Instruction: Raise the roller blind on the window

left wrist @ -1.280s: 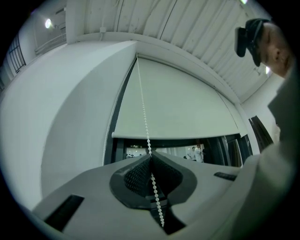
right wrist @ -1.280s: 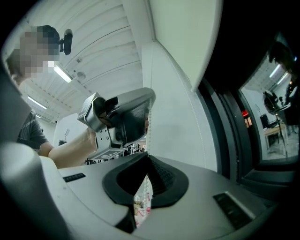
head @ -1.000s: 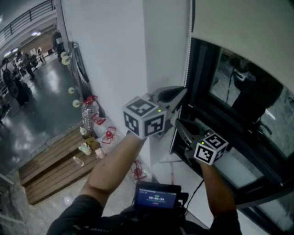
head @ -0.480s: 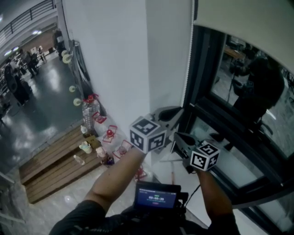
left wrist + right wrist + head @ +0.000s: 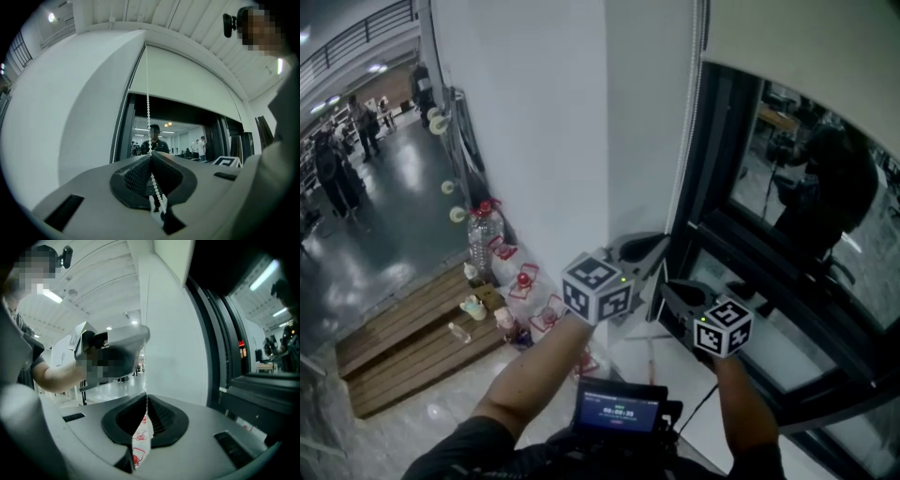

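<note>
Pale roller blind partway up dark window; white bead chain vertical.

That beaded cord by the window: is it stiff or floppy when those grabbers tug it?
Probably floppy: the bead chain runs straight and taut only above the left gripper, which is shut on it, and bends aside below the pinch. The beads likely give the jaws purchase, so it shouldn't slip much. It looks thin, so probably light.

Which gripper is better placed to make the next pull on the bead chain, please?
Left. The left gripper is shut on the bead chain, which runs up toward the blind. The right gripper sits lower, its jaws opening around the chain, likely letting go.
</note>
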### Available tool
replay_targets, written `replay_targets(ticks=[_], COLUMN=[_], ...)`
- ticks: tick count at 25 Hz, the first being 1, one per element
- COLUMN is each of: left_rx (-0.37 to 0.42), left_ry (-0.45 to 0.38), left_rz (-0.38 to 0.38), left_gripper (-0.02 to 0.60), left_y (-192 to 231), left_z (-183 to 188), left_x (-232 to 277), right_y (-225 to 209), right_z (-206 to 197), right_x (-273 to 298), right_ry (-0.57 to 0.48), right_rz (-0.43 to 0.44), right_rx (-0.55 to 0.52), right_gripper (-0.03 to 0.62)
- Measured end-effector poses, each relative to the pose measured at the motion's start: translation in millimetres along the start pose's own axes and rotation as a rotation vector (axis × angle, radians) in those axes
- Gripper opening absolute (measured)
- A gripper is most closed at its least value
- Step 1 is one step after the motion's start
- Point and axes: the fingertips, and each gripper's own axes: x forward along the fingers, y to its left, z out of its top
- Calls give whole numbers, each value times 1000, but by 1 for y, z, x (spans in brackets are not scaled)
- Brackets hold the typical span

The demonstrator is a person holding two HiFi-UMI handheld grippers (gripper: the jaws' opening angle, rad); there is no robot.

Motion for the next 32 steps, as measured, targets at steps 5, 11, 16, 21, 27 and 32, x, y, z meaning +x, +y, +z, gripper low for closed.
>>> replay_targets(ticks=[5, 11, 16, 21, 27, 32], left_rx=[7, 12, 14, 14, 19, 13], left_ry=[-3, -11, -6, -1, 5, -1], left_rz=[-6, -23, -38, -37, -45, -47], left_gripper=[-2, -2, -2, -3, -3, -3], left_y=[1, -4, -8, -8, -12, -12], left_z=[2, 2, 1, -2, -3, -1], left_x=[-4, -2, -5, -7, -9, -5], right_y=[-11, -11, -4, 2, 8, 4], right_z=[83, 200, 254, 284, 298, 301], right_x=[-33, -47, -37, -26, -26, -30], right_ry=[-149, -349, -417, -471, -488, -508], right_rz=[-12, 8, 41, 87, 98, 119], right_rx=[-62, -125, -131, -97, -96, -38], right_gripper=[84, 84, 84, 84, 59, 21])
